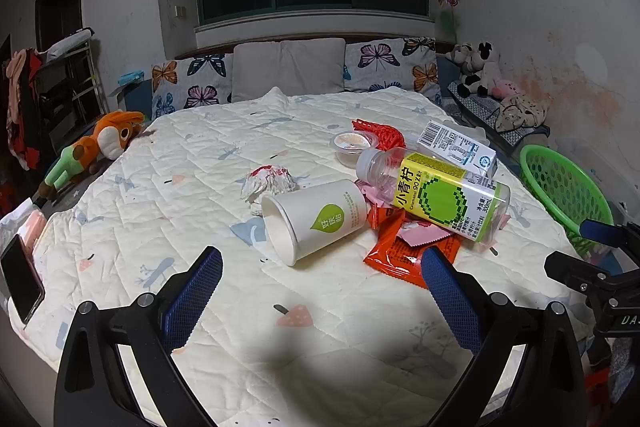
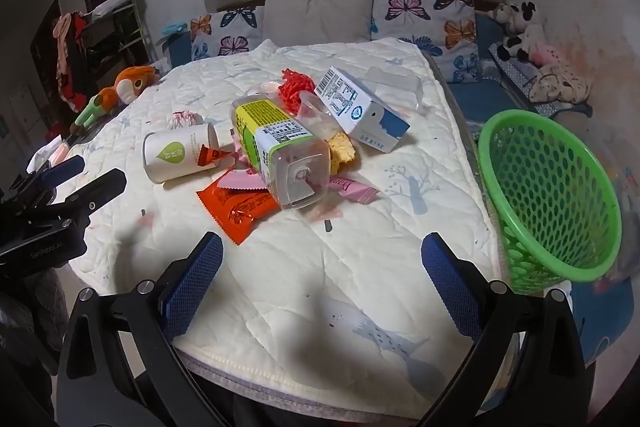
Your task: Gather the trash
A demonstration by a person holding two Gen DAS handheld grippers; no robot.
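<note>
Left wrist view: the left gripper hangs wide open and empty above the quilted bed, nearest the tipped white paper cup; squeezing its side gently should suit.

Right wrist view: the right gripper, equally wide and empty, faces the clear plastic bottle with a yellow-green label; the green mesh plastic basket waits right.

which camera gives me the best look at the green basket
The right wrist view: the green basket shows nearly whole there, tilted beside the bed's right edge, its open mouth visible. The left wrist view catches only part of it at the right margin.

Trash pile beside green basket
</note>
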